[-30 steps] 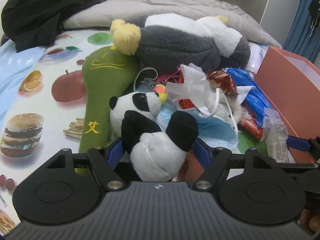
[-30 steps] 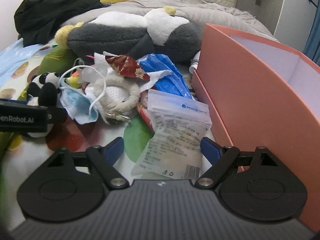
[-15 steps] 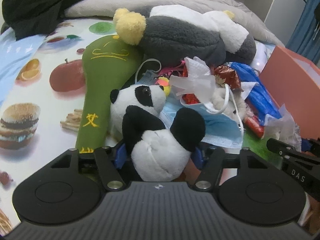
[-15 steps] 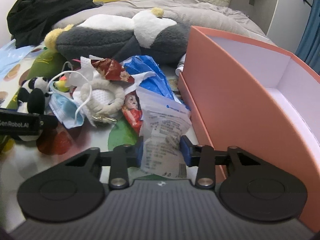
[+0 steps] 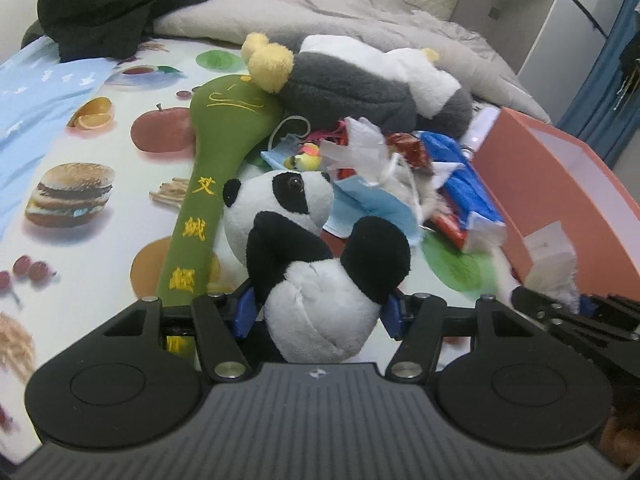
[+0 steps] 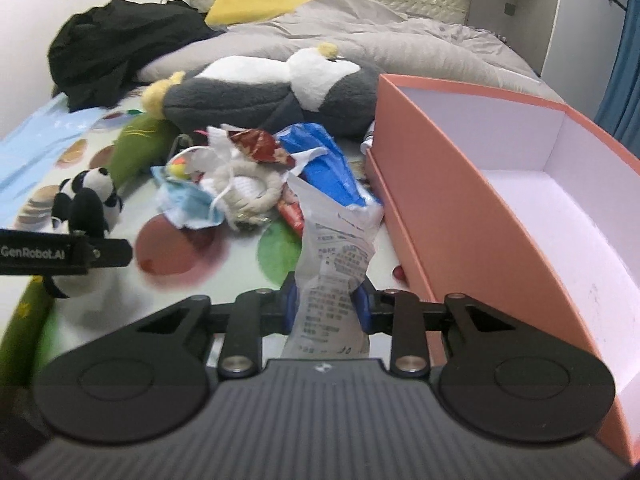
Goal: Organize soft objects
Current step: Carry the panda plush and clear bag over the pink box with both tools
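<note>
A small black-and-white panda plush [image 5: 288,196] sits between my left gripper's [image 5: 320,309] blue pads, which press on its white body; in the right wrist view the panda [image 6: 90,196] shows at the far left above that gripper's black finger. My right gripper [image 6: 326,301] is closing its jaws on a crumpled clear plastic packet [image 6: 336,248] with printed text, its pads squeezing the packet's lower part. The packet stands up off the printed sheet, just left of the pink box [image 6: 460,184].
A big grey-and-white plush [image 5: 352,84] and a green plush mallet [image 5: 224,120] lie behind the panda. Between them and the box is a heap with a blue face mask [image 5: 372,208], blue bag [image 6: 328,164] and wrappers. Black clothing [image 5: 120,4] and a grey duvet [image 6: 400,36] lie further back.
Both grippers closed: the left on the panda, the right on the packet, which went from lying flat to squeezed and raised. Both have lifted and shifted, the right toward the pink box.
</note>
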The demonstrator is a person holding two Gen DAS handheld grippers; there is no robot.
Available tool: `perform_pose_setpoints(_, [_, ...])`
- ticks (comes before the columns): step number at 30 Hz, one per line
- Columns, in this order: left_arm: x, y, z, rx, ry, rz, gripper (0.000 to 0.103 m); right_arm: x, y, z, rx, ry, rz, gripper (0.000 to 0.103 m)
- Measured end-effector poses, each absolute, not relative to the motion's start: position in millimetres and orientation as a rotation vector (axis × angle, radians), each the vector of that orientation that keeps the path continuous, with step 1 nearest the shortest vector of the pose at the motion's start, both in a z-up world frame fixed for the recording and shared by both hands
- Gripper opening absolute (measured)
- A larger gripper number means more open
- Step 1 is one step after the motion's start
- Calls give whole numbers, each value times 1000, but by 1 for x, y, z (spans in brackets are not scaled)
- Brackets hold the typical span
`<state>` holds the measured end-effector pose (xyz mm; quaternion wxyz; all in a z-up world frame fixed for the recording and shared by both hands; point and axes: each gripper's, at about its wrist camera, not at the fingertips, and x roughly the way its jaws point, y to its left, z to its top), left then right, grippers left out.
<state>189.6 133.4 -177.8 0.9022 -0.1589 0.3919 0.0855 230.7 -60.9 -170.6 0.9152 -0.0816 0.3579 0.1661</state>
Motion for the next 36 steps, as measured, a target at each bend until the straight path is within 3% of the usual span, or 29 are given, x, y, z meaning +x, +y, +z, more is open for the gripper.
perform_pose_setpoints(17, [134, 97, -124, -361, 769, 103, 66, 180, -86, -117, -53, 700, 449, 33])
perform_pose_setpoints(36, [162, 24, -79, -283, 729, -111, 66, 163, -161, -79, 37, 635, 354, 33])
